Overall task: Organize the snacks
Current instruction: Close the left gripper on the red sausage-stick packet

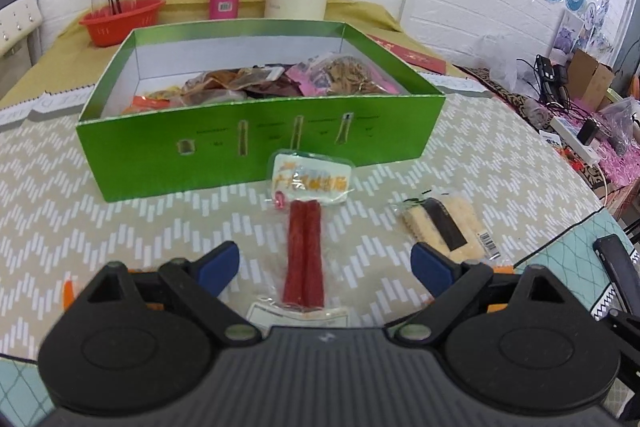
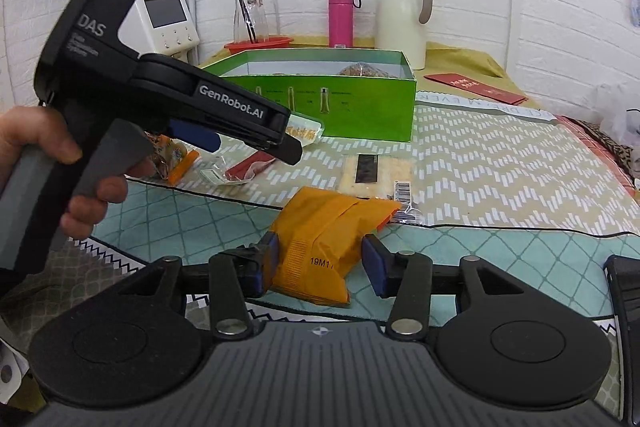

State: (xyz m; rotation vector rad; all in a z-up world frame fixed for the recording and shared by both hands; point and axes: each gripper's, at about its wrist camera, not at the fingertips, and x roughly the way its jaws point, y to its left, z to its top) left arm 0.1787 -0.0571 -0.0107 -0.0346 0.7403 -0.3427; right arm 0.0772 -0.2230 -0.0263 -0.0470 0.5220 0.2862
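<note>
Between the right gripper's [image 2: 318, 263] spread fingers lies an orange packet [image 2: 320, 247]; left gripper [image 1: 324, 263] spread too.

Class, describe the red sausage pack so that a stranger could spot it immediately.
Find the green box. On the mat just before its front wall lies the sausage pack, pointing away from the box. Unlike the pale cracker pack beside it, it holds two red sticks.
</note>
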